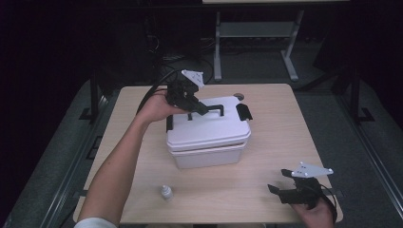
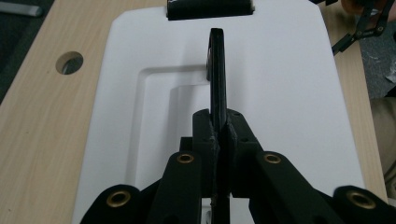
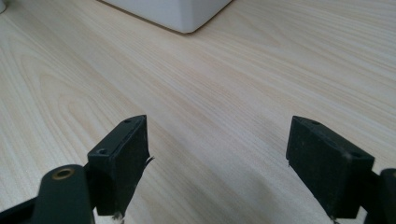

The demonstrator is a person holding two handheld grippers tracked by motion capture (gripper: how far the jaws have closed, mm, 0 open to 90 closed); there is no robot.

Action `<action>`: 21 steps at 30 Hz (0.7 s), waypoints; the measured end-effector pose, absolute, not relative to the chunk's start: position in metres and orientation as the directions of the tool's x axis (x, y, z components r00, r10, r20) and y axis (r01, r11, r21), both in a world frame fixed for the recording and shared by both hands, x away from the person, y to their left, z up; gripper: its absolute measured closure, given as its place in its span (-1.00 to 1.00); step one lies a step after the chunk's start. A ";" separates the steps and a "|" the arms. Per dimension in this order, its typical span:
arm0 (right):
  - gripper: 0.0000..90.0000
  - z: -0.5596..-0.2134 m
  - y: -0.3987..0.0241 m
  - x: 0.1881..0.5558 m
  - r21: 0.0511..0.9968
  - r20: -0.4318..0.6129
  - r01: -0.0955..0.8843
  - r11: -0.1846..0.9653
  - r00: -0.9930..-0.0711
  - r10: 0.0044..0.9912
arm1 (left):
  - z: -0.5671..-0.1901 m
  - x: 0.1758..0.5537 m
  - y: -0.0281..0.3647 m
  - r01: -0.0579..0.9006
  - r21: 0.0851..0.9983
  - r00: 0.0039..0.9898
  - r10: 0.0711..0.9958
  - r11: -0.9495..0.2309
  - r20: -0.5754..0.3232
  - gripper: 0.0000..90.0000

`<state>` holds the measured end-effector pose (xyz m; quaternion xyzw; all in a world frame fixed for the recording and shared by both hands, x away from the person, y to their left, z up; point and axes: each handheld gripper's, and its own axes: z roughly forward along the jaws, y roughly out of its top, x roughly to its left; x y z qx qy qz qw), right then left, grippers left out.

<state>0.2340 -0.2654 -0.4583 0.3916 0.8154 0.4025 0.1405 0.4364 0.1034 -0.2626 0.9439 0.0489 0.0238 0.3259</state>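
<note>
Two fingers (image 2: 219,140) around black handle (image 2: 217,65)

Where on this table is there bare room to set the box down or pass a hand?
Bare wood lies right of the white box, between it and the table edge, and in front of it between the small bottle and the open right gripper. The left strip is crossed by the forearm. The box lid is crowded: the left gripper is shut on the handle.
</note>
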 end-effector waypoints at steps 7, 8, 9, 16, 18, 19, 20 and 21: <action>-0.54 -0.458 -0.266 0.234 0.769 0.082 0.523 0.367 -0.650 0.755 | -0.245 0.427 0.111 0.063 0.607 0.991 0.119 -0.792 0.053 0.88; -0.54 -0.458 -0.265 0.233 0.769 0.085 0.526 0.364 -0.648 0.757 | -0.243 0.425 0.113 0.058 0.604 0.991 0.120 -0.795 0.062 0.88; -0.54 -0.458 -0.265 0.234 0.769 0.083 0.524 0.365 -0.649 0.757 | -0.240 0.423 0.116 0.059 0.603 0.990 0.126 -0.796 0.069 0.88; -0.54 -0.458 -0.266 0.234 0.770 0.081 0.524 0.365 -0.647 0.758 | -0.224 0.410 0.139 0.069 0.595 0.982 0.159 -0.801 0.100 0.88; -0.54 -0.458 -0.266 0.234 0.771 0.078 0.522 0.366 -0.647 0.758 | -0.220 0.405 0.146 0.073 0.594 0.979 0.171 -0.801 0.111 0.88; -0.54 -0.458 -0.266 0.234 0.771 0.078 0.522 0.365 -0.647 0.759 | -0.217 0.403 0.150 0.075 0.593 0.977 0.177 -0.802 0.117 0.88; -0.54 -0.458 -0.267 0.233 0.772 0.079 0.522 0.364 -0.646 0.760 | -0.215 0.401 0.154 0.080 0.596 0.976 0.185 -0.799 0.117 0.88; -0.54 -0.458 -0.267 0.233 0.771 0.082 0.524 0.362 -0.645 0.760 | -0.214 0.399 0.158 0.085 0.597 0.974 0.193 -0.798 0.119 0.88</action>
